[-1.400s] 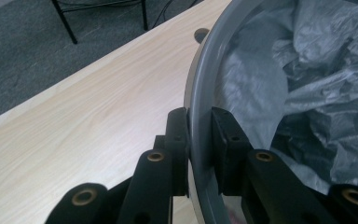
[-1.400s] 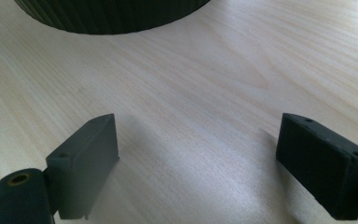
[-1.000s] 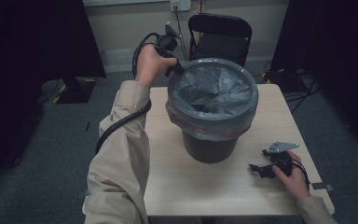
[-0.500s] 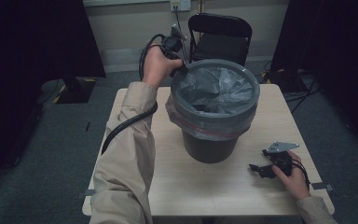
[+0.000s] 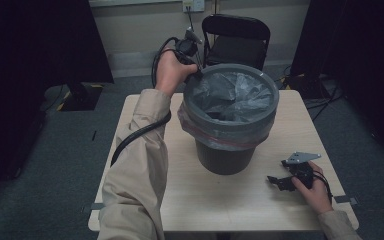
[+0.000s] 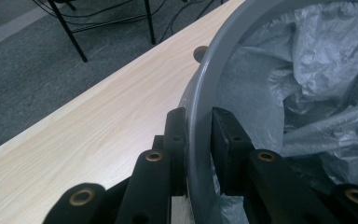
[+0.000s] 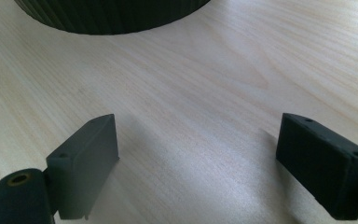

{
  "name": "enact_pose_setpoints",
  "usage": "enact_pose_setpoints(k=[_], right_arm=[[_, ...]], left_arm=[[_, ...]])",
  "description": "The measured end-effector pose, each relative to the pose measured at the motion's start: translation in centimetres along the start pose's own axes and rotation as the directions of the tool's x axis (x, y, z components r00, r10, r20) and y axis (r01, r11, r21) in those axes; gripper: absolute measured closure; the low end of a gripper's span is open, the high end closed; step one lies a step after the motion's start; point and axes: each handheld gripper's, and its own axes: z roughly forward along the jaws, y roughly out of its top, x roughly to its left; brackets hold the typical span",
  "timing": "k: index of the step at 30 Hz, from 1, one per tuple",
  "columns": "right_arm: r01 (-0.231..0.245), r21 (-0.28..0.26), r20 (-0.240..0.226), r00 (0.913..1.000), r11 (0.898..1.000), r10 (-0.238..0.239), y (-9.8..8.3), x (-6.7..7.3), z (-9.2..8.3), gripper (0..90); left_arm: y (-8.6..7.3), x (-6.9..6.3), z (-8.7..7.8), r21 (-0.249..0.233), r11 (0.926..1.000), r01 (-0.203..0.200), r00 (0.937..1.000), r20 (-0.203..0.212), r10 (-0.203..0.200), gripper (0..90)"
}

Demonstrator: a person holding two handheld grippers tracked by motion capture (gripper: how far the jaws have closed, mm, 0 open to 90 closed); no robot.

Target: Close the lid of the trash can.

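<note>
Left gripper [image 6: 198, 126] clamps the bin rim [image 6: 200, 93], table edge [image 6: 51, 116] alongside.

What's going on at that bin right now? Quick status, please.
Left gripper shut on grey ring clamping the bin liner. Right gripper open, resting on table. Nothing in the way.

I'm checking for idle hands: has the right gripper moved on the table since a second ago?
No. The right gripper lies at the same spot near the table's front right corner, jaws open.
</note>
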Motion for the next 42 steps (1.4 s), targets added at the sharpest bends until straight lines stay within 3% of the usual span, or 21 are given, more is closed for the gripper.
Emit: enact_pose_setpoints(k=[5, 15, 21, 30, 34, 37, 38, 42], right_arm=[[0.0, -0.001, -0.001, 1.0, 1.0, 0.0, 0.0, 0.0, 0.0, 11.6], [0.0, -0.001, -0.001, 1.0, 1.0, 0.0, 0.0, 0.0, 0.0, 11.6], [0.0, -0.001, -0.001, 1.0, 1.0, 0.0, 0.0, 0.0, 0.0, 11.6], [0.0, 0.0, -0.002, 1.0, 1.0, 0.0, 0.0, 0.0, 0.0, 11.6], [0.0, 0.0, -0.001, 1.0, 1.0, 0.0, 0.0, 0.0, 0.0, 11.6], [0.001, 0.0, -0.001, 1.0, 1.0, -0.001, 0.0, 0.0, 0.0, 11.6], [0.0, 0.0, -0.001, 1.0, 1.0, 0.0, 0.0, 0.0, 0.0, 11.6], [0.001, 0.0, -0.001, 1.0, 1.0, -0.001, 0.0, 0.0, 0.0, 11.6]], left_arm=[[0.1, -0.4, 0.1, -0.002, 0.9999, -0.014, 0.9997, -0.022, 0.014, 76.1], [0.1, -0.3, 0.1, -0.007, 0.9999, -0.008, 0.9999, -0.015, 0.007, 75.9], [-0.1, 0.0, 0.0, -0.046, 0.9989, -0.008, 0.9999, -0.014, 0.008, 73.7], [-0.5, 0.4, -0.5, -0.082, 0.9965, -0.015, 0.9983, -0.058, 0.01, 47.4], [-0.8, 0.5, -0.9, -0.079, 0.9969, -0.008, 0.998, -0.063, 0.003, 47.6], [-0.9, 0.5, -1.1, -0.071, 0.9974, 0.003, 0.9987, -0.05, -0.006, 55.0], [-0.9, 0.5, -1.1, -0.066, 0.9978, 0.013, 0.9996, -0.025, -0.015, 60.6], [-0.7, 0.1, -1.0, -0.061, 0.9982, -0.002, 0.9996, -0.027, 0.0, 72.3]])
